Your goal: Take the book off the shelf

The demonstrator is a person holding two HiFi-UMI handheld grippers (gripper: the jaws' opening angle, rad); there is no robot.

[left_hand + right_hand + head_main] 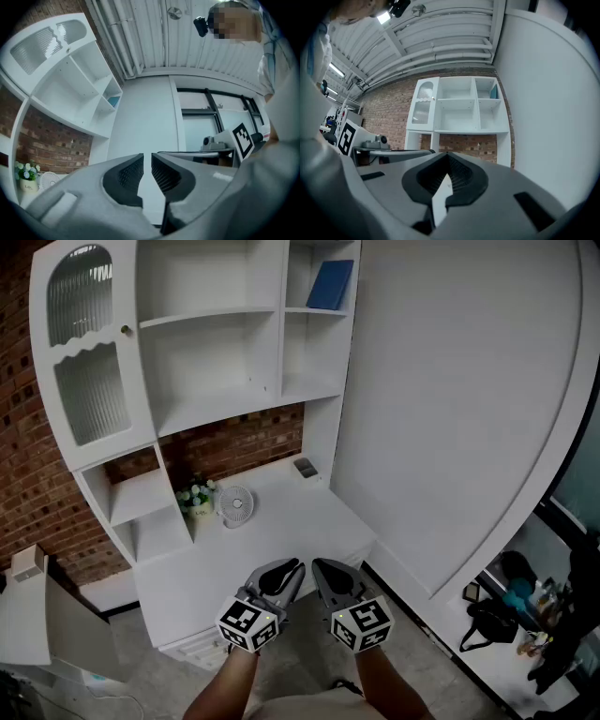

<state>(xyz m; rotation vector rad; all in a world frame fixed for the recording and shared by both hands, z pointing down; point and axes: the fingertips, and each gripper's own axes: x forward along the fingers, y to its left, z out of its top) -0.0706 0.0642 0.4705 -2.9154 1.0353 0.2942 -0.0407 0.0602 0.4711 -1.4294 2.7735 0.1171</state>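
Reaching that high with the right gripper (pixel 325 568) clenched empty (left gripper (pixel 289 568) jaws barely parted, empty too) could topple the leaning book (pixel 330 284) off its far shelf (pixel 314 310).

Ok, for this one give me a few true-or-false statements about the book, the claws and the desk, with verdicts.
1. The book is in the top right compartment of the shelf. True.
2. The right claw holds the book. False: it is shut on nothing, and the book sits on the shelf.
3. A fan stands on the desk beside flowers. True.
4. The book is red. False: it is blue.
5. The left claw grips the fan. False: its jaws are slightly apart with nothing between them, and it is held low in front of the desk.
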